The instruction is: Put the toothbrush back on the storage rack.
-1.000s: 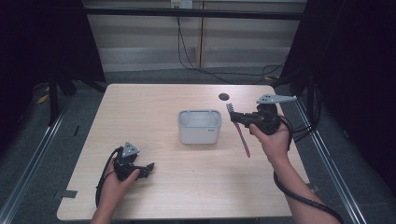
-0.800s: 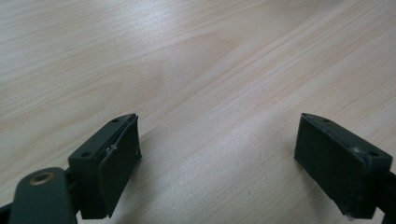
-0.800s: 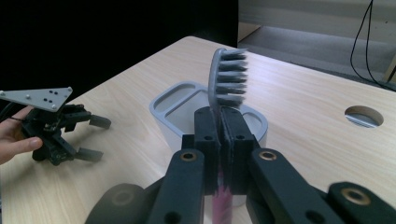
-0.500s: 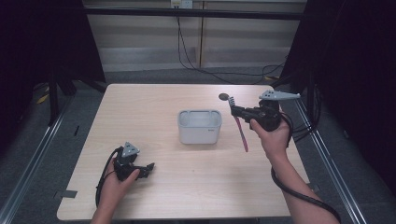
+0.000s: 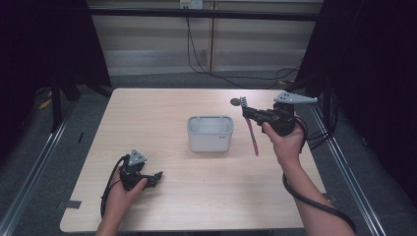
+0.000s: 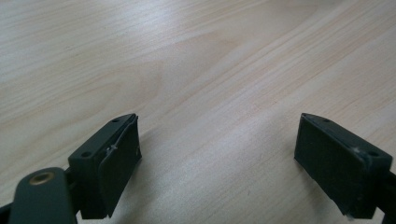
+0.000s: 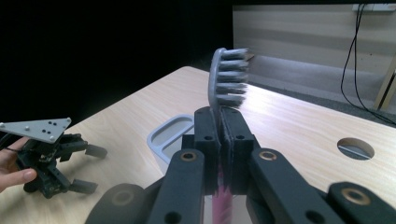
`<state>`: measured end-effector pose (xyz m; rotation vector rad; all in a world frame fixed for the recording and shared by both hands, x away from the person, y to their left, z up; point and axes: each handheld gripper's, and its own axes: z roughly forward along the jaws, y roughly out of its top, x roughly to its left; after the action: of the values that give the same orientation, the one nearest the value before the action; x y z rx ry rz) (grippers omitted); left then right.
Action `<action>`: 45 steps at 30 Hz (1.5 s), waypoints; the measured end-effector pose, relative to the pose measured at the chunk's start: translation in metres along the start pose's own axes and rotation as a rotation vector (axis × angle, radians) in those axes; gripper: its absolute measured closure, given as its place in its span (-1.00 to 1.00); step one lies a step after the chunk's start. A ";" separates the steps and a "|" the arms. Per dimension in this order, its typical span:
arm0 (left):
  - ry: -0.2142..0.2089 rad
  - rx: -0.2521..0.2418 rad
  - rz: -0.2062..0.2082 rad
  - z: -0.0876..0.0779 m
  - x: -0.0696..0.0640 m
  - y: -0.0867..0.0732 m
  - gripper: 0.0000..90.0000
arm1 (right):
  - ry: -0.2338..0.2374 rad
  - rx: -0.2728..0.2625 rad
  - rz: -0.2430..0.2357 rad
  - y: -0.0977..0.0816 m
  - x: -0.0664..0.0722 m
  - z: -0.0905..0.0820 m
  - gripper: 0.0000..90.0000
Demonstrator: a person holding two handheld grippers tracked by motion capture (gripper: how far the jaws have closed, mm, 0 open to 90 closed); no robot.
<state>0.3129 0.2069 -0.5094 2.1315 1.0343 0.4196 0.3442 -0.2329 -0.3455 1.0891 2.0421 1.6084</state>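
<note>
While the right claw (image 5: 247,112) stays off the counter (image 5: 162,113), its jaws are clamped on a toothbrush (image 5: 252,132) just below the grey bristle head, the pink handle hanging beneath. It looks light, stiff and slim, likely to pivot in the pads, so a hold nearer the handle's middle would steady it. A grey cup (image 5: 210,132) stands just beside that claw. The left claw (image 5: 156,178) rests spread and empty on pale, smooth wood. Dark curtains surround the counter.
</note>
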 end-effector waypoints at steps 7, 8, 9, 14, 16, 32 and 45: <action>0.001 -0.002 0.000 0.000 0.000 0.000 -0.69 | 0.003 -0.019 -0.005 0.005 0.001 0.002 0.92; 0.000 0.000 0.000 0.000 0.000 0.000 -0.69 | 0.004 -0.022 -0.004 0.007 0.001 0.003 0.92; 0.000 0.000 0.000 0.000 0.000 0.000 -0.69 | 0.005 -0.021 -0.006 0.007 0.001 0.004 0.92; 0.000 0.000 0.000 0.000 0.000 0.000 -0.69 | 0.007 -0.027 -0.009 0.012 0.002 0.008 0.92; 0.000 -0.001 0.000 0.000 0.000 0.000 -0.69 | 0.007 -0.032 -0.009 0.014 0.002 0.009 0.92; 0.000 -0.001 0.000 0.000 0.000 0.000 -0.69 | 0.012 -0.051 -0.026 0.031 0.006 0.025 0.92; 0.000 -0.001 -0.002 0.000 0.000 0.000 -0.69 | 0.003 -0.072 -0.024 0.038 0.003 0.038 0.92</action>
<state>0.3129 0.2067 -0.5094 2.1291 1.0358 0.4192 0.3812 -0.2017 -0.3214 1.0337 1.9751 1.6592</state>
